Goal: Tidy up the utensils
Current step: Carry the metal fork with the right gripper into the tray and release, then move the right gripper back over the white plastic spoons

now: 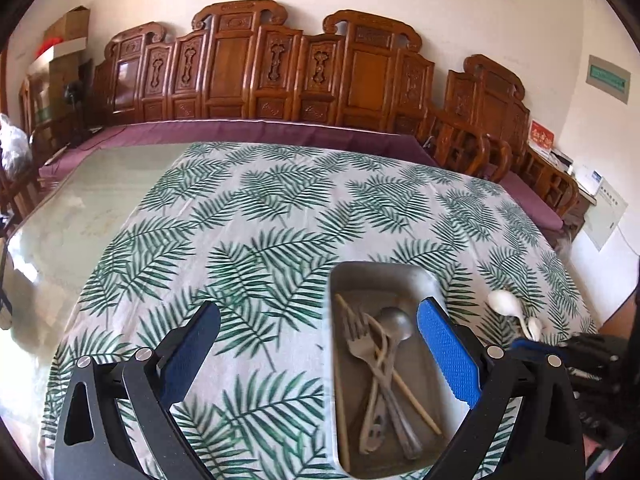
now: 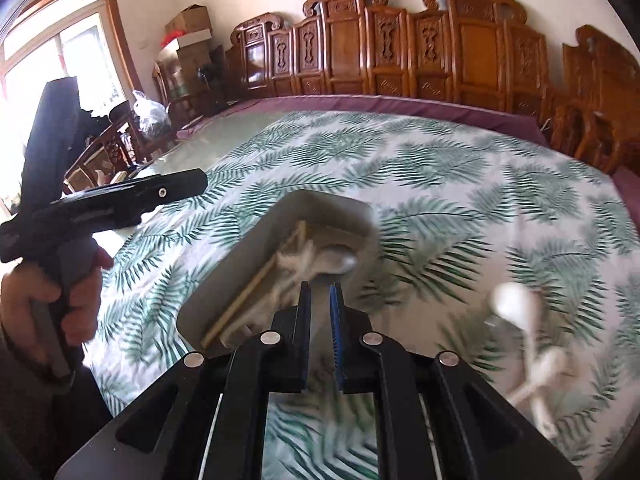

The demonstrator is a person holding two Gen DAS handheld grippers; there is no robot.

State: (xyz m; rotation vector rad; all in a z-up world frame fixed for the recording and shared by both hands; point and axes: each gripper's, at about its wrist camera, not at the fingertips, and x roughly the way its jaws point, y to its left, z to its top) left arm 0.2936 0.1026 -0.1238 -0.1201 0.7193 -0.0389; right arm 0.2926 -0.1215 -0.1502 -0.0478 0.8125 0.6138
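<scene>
A metal tray (image 1: 424, 276) lies on the leaf-print tablecloth and holds a fork (image 1: 362, 344), a metal spoon (image 1: 396, 326) and wooden chopsticks (image 1: 416, 400). My left gripper (image 1: 316, 336) is open and empty, with its right finger over the tray's right side. Two white spoons (image 1: 506, 304) lie on the cloth right of the tray. In the right wrist view the tray (image 2: 236, 280) is blurred and just ahead. My right gripper (image 2: 319, 300) has its fingers close together near the tray's right edge, and nothing shows between them. The white spoons (image 2: 516, 304) lie to its right.
The left gripper's handle (image 2: 100, 204) and the hand holding it show at the left of the right wrist view. Carved wooden chairs (image 1: 240, 68) line the far side of the table. A bare glass tabletop (image 1: 80, 208) extends left of the cloth.
</scene>
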